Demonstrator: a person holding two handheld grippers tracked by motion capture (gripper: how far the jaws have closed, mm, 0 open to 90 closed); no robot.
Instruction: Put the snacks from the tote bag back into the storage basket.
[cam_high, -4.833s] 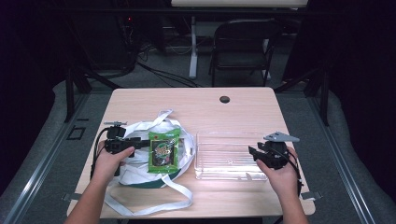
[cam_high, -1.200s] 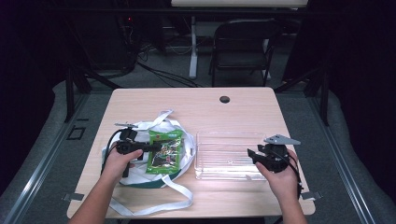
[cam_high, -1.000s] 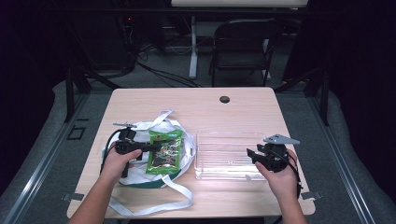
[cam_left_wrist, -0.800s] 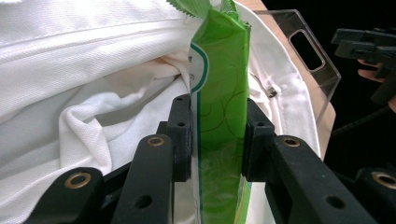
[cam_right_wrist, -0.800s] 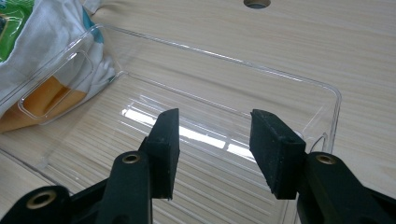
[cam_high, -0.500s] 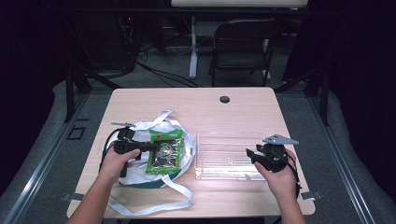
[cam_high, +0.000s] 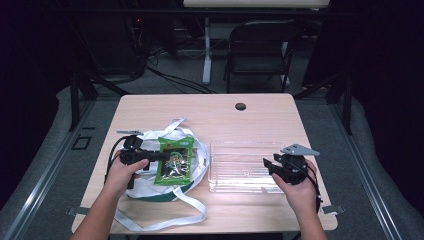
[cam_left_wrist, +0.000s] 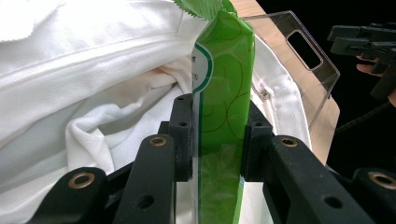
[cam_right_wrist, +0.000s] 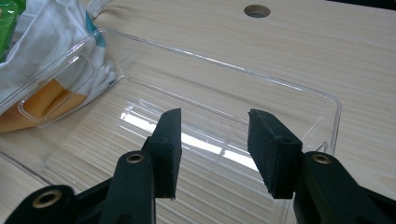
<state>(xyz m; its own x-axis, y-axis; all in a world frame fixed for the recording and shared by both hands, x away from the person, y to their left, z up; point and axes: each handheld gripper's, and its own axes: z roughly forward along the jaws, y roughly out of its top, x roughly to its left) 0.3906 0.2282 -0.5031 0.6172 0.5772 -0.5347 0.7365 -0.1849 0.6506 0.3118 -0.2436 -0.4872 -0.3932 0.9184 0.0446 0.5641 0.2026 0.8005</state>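
A green snack packet (cam_high: 175, 160) lies on a white cloth bag (cam_high: 150, 187) with long straps, at the table's left. My left gripper (cam_high: 159, 156) is shut on the packet's left edge; in the left gripper view the packet (cam_left_wrist: 224, 107) stands edge-on, pinched between the two black pads (cam_left_wrist: 183, 135). A clear plastic tray (cam_high: 240, 145) sits right of the bag. My right gripper (cam_high: 267, 167) hovers at the tray's right end. Its jaws have just been closing, but in the right gripper view the gripper (cam_right_wrist: 215, 135) is open, with nothing pinched, above the tray (cam_right_wrist: 280, 84).
A round cable hole (cam_high: 240, 106) marks the table's far middle. A dark folding chair (cam_high: 260, 50) stands behind the table. The bag's straps (cam_high: 165, 222) loop toward the front edge. The bag (cam_right_wrist: 56, 28) presses against the tray's handle end.
My left gripper has slid right to the green packet and shut on its edge. The right hand has stayed in place at the tray, its jaws a little narrower.
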